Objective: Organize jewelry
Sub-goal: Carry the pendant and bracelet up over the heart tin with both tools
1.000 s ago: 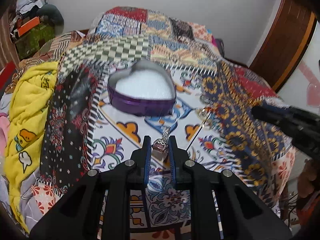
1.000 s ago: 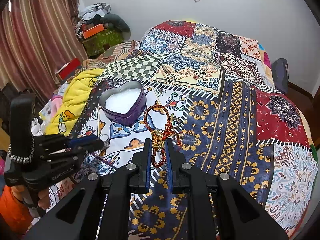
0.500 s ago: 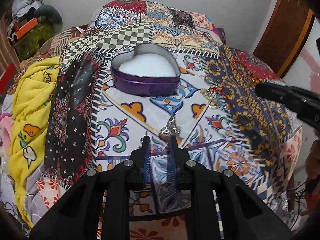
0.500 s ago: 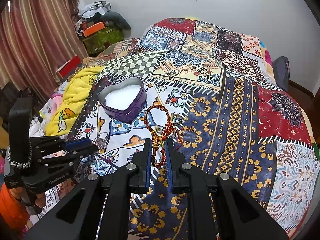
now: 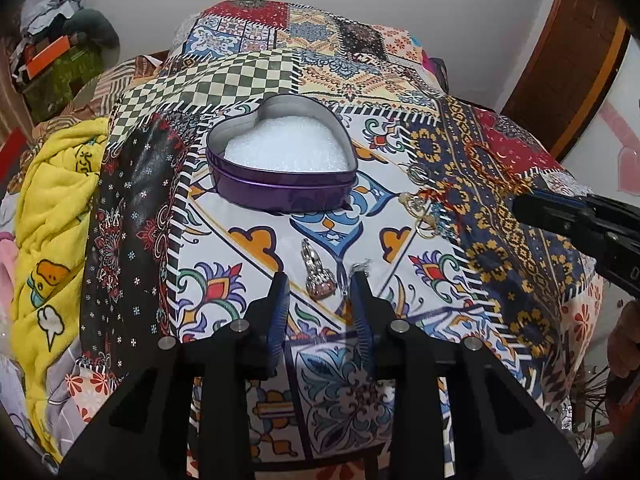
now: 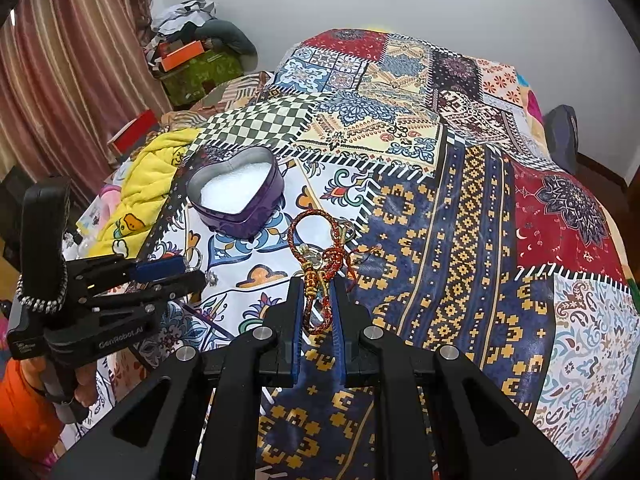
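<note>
Purple heart-shaped tin (image 5: 280, 188) on the patchwork bedspread (image 5: 500, 184) holds only white padding. Left hand-held gripper (image 5: 320, 280) jaws opening, silver pink-stone ring (image 5: 318, 274) lying loose between them on the bed. Right hand-held gripper (image 6: 318, 292) pinched narrow on red-gold braided cord bracelet (image 6: 316, 256), clear only in right view. Small earrings (image 5: 420, 208) hard to make out.

Small jewelry pieces (image 5: 420, 206) right of the heart-shaped tin (image 5: 282, 160) are too small to identify; the right gripper's body is cut off.
</note>
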A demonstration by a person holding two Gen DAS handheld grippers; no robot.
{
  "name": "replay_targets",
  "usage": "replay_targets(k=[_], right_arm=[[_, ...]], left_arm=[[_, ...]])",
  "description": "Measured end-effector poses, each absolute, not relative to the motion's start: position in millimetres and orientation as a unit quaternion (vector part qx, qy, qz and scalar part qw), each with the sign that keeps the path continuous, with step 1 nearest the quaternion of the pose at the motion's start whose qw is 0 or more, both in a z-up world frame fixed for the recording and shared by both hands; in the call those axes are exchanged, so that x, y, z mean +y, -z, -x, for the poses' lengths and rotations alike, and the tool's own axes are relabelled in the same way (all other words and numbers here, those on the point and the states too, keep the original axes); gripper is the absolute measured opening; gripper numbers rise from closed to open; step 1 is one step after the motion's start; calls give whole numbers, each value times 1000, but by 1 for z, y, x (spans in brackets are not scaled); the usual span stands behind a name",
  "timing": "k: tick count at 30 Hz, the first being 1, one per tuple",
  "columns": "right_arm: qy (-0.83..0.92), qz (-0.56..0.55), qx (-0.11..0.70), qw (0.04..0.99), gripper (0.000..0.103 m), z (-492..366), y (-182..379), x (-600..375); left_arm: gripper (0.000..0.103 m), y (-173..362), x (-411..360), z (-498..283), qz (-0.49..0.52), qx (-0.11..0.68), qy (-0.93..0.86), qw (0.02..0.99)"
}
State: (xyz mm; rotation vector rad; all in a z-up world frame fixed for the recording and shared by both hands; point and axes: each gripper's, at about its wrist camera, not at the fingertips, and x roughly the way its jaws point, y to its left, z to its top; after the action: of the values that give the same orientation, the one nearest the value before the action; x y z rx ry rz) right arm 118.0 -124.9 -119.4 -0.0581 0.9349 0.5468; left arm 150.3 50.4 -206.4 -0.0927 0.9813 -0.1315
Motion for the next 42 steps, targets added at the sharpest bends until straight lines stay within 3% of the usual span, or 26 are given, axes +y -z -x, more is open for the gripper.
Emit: replay_targets(k=[5,8,23,42], right_arm=[[-261,29,447,855,12,-119,121,-124],[-263,30,446,855,12,-118,121,-122],[-286,32,418,862,12,-122,100,-100],[-337,49,409,847,12,-171,96,-45]], left_arm=[[29,210,57,-155,58,465,59,881],[15,210,58,-156,61,464,64,881],[15,170,70,-137,79,416,69,903],[15,145,97,-184,69,375,51,923]])
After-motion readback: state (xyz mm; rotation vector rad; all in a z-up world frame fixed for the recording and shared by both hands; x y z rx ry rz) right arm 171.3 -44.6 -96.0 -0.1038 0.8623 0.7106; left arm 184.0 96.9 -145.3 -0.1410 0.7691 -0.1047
